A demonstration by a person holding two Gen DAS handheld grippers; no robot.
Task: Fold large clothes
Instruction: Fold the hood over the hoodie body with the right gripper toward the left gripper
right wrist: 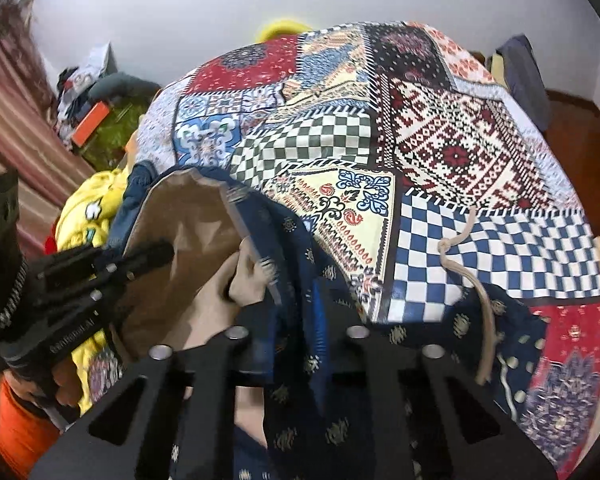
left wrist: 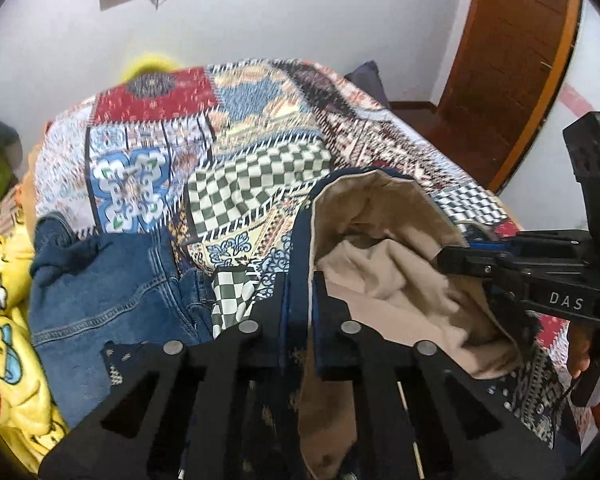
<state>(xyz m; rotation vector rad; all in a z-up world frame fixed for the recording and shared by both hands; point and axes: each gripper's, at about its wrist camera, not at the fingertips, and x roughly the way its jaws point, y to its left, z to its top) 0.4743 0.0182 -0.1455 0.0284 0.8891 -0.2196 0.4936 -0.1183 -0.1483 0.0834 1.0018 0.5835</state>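
Left wrist view: left tongs (left wrist: 300,308) clenched on navy garment (left wrist: 380,272) hem | right tongs (right wrist: 296,312) likewise | opening spans between them, bed (right wrist: 460,128) beyond.

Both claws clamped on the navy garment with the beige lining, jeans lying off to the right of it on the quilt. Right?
Not quite: the jeans lie to the left of the navy garment, not the right, as the left wrist view shows. The rest holds: left claw and right claw are both shut on it, its beige lining showing, over the quilt.
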